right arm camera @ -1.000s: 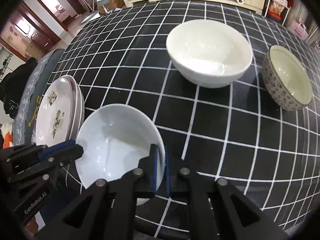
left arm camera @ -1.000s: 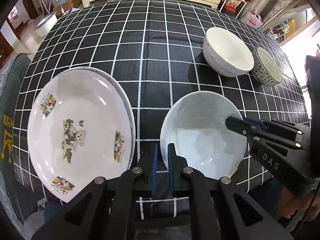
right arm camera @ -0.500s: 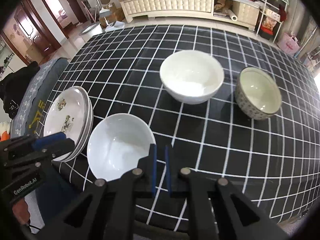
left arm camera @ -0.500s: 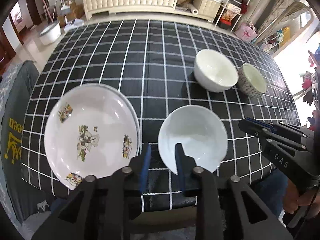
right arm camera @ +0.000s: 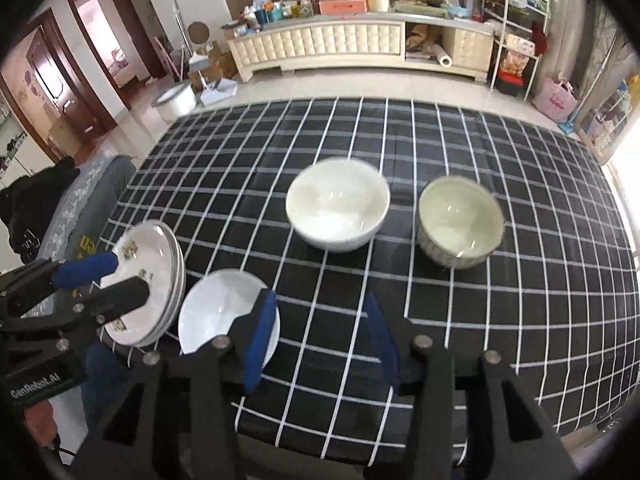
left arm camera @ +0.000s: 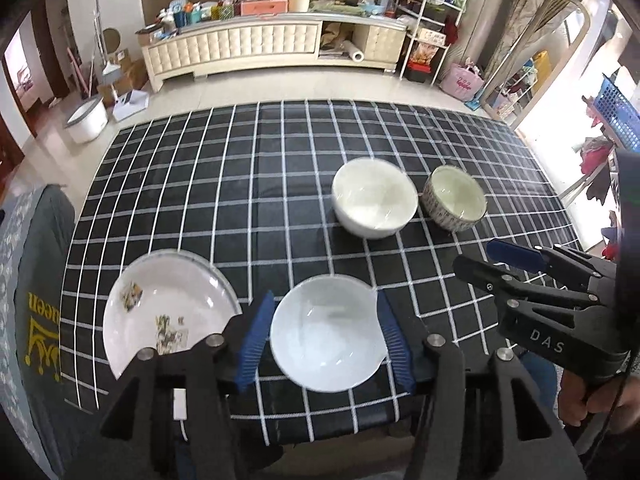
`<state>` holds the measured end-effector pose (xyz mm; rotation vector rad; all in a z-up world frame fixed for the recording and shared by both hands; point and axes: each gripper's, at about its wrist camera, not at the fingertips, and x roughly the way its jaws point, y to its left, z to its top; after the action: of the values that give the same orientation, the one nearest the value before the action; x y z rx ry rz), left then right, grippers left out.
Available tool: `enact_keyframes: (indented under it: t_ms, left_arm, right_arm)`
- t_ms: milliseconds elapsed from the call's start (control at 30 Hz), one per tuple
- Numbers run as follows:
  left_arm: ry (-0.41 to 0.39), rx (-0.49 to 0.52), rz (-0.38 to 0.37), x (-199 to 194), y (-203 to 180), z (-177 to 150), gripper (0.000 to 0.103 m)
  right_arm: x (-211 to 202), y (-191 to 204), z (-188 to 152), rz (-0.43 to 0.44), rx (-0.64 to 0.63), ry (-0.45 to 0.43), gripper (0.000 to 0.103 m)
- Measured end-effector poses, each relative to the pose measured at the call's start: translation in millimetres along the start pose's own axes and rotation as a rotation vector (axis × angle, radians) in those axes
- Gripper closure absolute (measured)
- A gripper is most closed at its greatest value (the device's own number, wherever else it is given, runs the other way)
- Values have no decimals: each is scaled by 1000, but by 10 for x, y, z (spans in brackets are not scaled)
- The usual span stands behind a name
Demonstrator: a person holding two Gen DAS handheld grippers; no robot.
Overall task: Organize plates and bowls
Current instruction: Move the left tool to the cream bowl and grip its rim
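Home living room: tufted cabinet (left arm camera: 256, 46), checked tablecloth (left arm camera: 280, 184).

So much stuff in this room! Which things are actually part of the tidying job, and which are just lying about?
Part of the job: stacked cartoon plates, shallow white bowl, deep white bowl, patterned bowl.

Just lying about: cluttered cabinet, pink bag, white tub.

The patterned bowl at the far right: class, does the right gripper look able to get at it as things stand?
Probably yes: the right gripper is opening and empty, and only bare tablecloth lies before the patterned bowl.
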<state>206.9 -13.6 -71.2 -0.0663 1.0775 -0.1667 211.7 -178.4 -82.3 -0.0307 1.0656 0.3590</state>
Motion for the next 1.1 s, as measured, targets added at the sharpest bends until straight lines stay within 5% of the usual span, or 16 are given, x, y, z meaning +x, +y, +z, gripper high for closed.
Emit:
enact_keyframes:
  t_ms: [200, 567, 1100]
  left_arm:
    - [-3, 10, 8, 75, -98, 270, 42]
    - [51, 3, 60, 459, -92, 798, 40]
    - [200, -43, 16, 1250, 97, 1208, 40]
  right_arm:
    - [-52, -167, 213, -16, 4, -27, 39]
    - [150, -426, 603, -32, 19, -5, 39]
    - [993, -658, 888, 87, 173, 232, 39]
